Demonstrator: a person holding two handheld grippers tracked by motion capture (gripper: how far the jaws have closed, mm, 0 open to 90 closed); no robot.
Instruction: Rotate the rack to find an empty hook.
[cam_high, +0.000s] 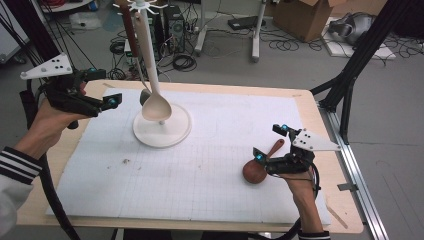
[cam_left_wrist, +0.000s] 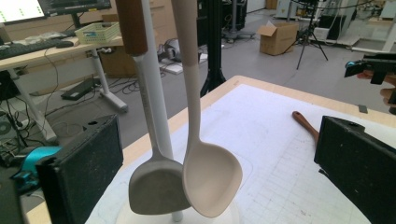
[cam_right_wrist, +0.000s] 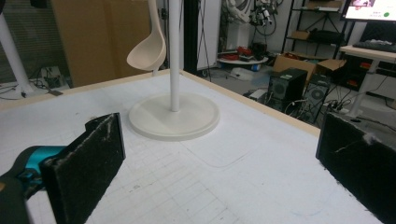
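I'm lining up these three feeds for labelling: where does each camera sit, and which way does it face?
High view: above the person's table edge, looking forward and down on the white gridded mat; both forearms, left gripper and right gripper show.
Left gripper view: rides the left gripper, facing the hanging cream plastic spoon.
Right gripper view: rides the right gripper, facing the white round-based utensil stand.
Shared: stand and spoon.

Matt cream plastic spoon (cam_left_wrist: 210, 179) — wood-handled grey spatula (cam_left_wrist: 156, 186), smooth.
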